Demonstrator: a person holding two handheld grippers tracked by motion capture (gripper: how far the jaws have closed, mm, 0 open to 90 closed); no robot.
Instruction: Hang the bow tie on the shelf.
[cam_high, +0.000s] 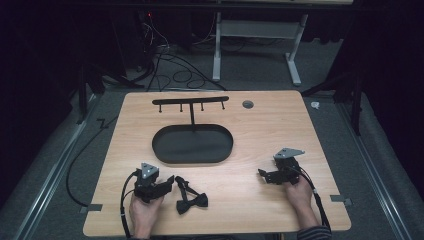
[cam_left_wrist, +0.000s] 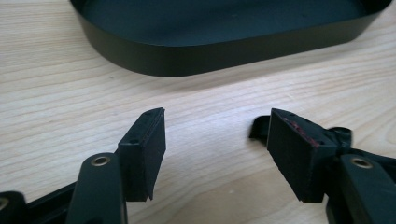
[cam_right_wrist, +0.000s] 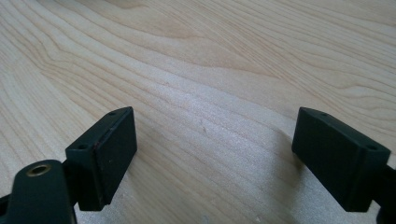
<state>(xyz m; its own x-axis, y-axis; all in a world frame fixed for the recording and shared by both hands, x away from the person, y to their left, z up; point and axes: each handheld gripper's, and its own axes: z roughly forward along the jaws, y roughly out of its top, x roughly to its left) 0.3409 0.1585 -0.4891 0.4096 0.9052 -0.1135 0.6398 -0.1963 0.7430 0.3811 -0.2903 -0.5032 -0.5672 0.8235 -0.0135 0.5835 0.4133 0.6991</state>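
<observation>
My left claw (cam_high: 169, 183) is spread wide, right claw (cam_high: 264, 175) released too; black fabric bow tie (cam_high: 190, 200) lies on the desk just right of my left claw, so I'd pinch its strap near the knot.

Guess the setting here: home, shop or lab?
Likely a lab data-collection station: a bare wooden table on grey carpet, loose cables on the floor behind, dark surroundings, and a hand-held left gripper and right gripper.

Open desk beside the tray

Bare desk (cam_high: 280, 125) lies right of the black tray (cam_high: 192, 145); behind the tray a hook rack (cam_high: 190, 101) blocks, before it a bow tie (cam_high: 189, 197).
</observation>
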